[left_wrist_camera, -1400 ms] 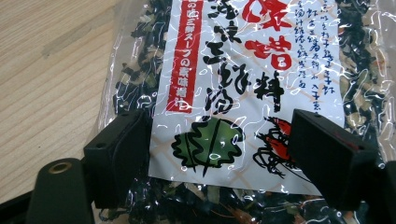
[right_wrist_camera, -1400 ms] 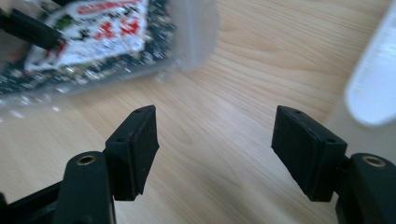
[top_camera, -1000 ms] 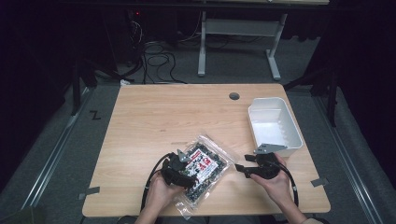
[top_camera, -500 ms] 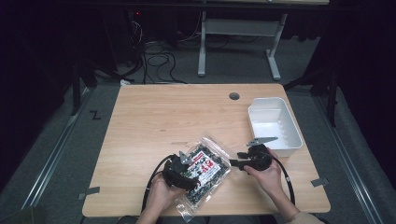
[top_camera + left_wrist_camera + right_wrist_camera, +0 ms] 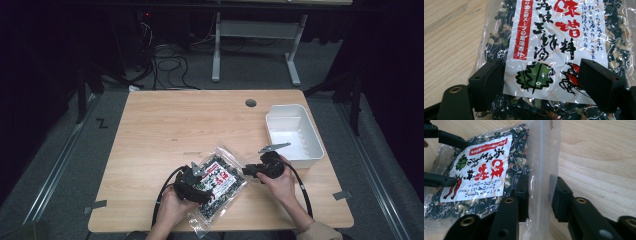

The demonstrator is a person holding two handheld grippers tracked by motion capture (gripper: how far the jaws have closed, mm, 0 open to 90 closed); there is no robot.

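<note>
Left hand-held gripper (image 5: 202, 182) sits over the bag (image 5: 220, 181) at the 6 o'clock edge of the bench (image 5: 165, 125), hasn't moved from a second ago. In the left gripper view its jaws stand partly open either side of the bag (image 5: 554, 50); pads look close to the film at both edges, can't tell if they actually press. Bag itself lies flat on the bench, label up, same spot as before. Right hand-held gripper (image 5: 250, 171) is the change: a second ago it was well to 3 o'clock of the bag, near the tray (image 5: 314, 145); now it has come in to the bag's 3 o'clock end. Its jaws have just been closing, and the right gripper view puts the clear seal strip (image 5: 544, 165) between them, pads (image 5: 557, 200) narrow but with a visible gap on each side, so not clamped yet. My read: this is the grab on the seal end, probably to tear or pull the bag open against the left side. Needs the right pads fully on the film before any pull, otherwise it slips off. Tray is empty at 3 o'clock.
</note>
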